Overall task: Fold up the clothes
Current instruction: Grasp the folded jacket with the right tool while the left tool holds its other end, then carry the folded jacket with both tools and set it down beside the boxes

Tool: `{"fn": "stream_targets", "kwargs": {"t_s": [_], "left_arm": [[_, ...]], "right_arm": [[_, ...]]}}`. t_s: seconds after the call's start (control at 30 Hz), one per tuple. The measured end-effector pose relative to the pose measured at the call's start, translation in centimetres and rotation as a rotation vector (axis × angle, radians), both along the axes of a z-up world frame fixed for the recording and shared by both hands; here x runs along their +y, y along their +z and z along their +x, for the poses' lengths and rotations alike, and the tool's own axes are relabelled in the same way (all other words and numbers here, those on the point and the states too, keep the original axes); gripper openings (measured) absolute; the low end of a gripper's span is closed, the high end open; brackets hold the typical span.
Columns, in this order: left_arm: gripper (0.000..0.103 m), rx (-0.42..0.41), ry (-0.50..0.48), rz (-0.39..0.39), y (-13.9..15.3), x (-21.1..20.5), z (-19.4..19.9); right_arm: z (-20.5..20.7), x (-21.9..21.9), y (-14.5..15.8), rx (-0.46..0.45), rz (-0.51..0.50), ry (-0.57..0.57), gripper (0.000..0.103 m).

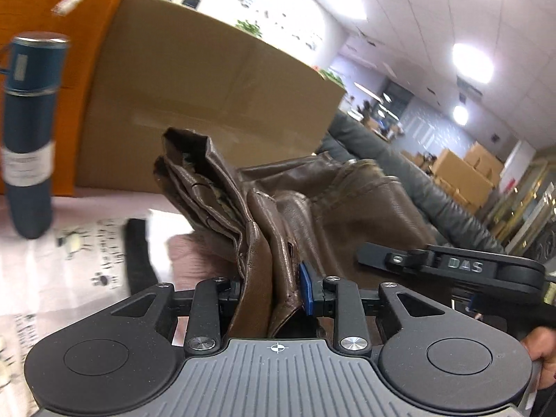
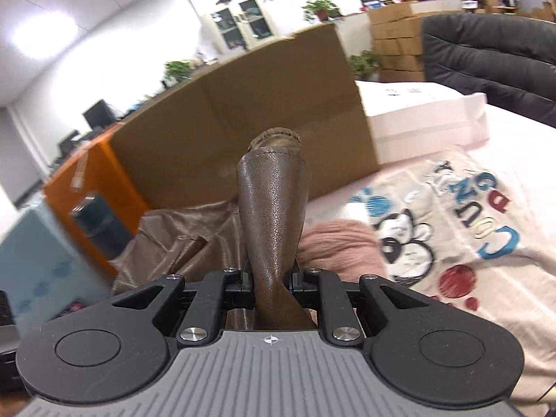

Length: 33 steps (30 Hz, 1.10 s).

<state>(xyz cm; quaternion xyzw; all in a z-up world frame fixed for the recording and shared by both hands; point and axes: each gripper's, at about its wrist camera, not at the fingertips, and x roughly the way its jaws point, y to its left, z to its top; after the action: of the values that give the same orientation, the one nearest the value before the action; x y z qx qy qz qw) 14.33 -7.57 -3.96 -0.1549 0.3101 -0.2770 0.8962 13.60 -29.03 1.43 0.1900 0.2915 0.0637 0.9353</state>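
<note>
The left gripper (image 1: 274,295) is clamped on a bunched fold of the brown leather garment (image 1: 312,215), which rises straight up between its fingers and spreads ahead and to the right of it, crumpled layers leaning left. The other gripper's black arm shows just to its right, against the same leather. Farther left stands a blue bottle (image 1: 29,132) on a printed cloth (image 1: 69,253), with a cardboard box (image 1: 208,87) beyond.

The right gripper (image 2: 272,286) is likewise closed on the garment, a twisted roll of it standing upright from its fingers, the rest draped ahead and left. A pink knit (image 2: 340,246) lies just ahead to the right, a white printed shirt (image 2: 469,229) farther right.
</note>
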Motion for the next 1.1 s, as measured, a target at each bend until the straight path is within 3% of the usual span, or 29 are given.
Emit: {"fn": "stream_targets", "kwargs": {"t_s": [0.1,0.17,0.27,0.43,0.5,0.67,0.77,0.87,1.1], "left_arm": [[0.032,0.002,-0.007,0.021,-0.9,-0.9,0.9],[0.038,-0.014,0.01,0.037,-1.3,-1.0,1.0],[0.067,-0.021,0.076,0.087,-1.5,-1.1,1.4],[0.07,0.077,0.093,0.139,-3.6,-0.8,3.3],[0.078,0.082,0.092,0.137,-4.1,-0.6,3.4],[0.084,0.077,0.083,0.125,-3.9,0.4,3.0],[0.086,0.086,0.073,0.125,-3.4,0.9,3.4],[0.088,0.075,0.069,0.121,-2.4,1.5,2.9],[0.095,-0.055,0.144,0.064,1.7,3.8,-1.5]], "right_arm": [[1.3,-1.2,-1.9,0.044,-0.019,-0.068,0.014],[2.1,-1.8,-3.1,0.066,-0.016,-0.112,0.021],[3.4,-2.0,-4.4,0.103,-0.071,-0.149,0.036],[5.2,-2.6,-6.8,0.172,-0.093,-0.2,0.05],[5.5,-2.6,-7.3,0.176,-0.102,-0.207,0.053],[5.6,-3.1,-7.7,0.193,-0.109,-0.237,0.072],[5.0,-2.3,-6.0,0.16,-0.187,-0.257,0.074],[2.5,-1.0,-2.5,0.009,-0.304,-0.352,0.079],[-3.5,1.8,4.2,-0.177,-0.305,-0.295,0.086]]}}
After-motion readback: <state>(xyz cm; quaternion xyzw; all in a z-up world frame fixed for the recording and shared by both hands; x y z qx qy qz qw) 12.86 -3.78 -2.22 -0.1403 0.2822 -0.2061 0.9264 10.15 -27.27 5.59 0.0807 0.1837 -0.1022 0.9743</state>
